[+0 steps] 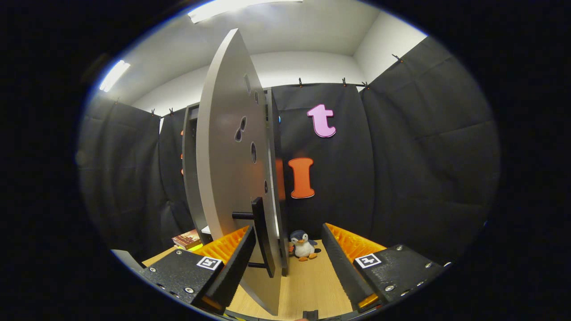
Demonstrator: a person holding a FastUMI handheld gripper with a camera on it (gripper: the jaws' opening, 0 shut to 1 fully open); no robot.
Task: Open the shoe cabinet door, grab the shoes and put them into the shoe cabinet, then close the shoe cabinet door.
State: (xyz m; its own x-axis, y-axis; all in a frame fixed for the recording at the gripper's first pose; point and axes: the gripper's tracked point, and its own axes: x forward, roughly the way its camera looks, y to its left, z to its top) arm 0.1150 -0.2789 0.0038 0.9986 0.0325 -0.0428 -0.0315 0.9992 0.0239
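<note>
The grey shoe cabinet door (227, 147) stands swung out toward me, seen almost edge-on. Its black bar handle (260, 234) sits low on the door, right against the inner side of my left finger (236, 263). My gripper (289, 229) is open, its fingers wide apart, with the door's edge and handle in the gap near the left finger. The right finger (343, 263) touches nothing. The dark cabinet body (189, 178) rises behind the door; the door hides its inside.
A small penguin plush (303, 246) sits on the wooden floor (308, 285) beyond the fingers, against the booth wall. A stack of books (187, 240) lies at the cabinet's foot, left of the door.
</note>
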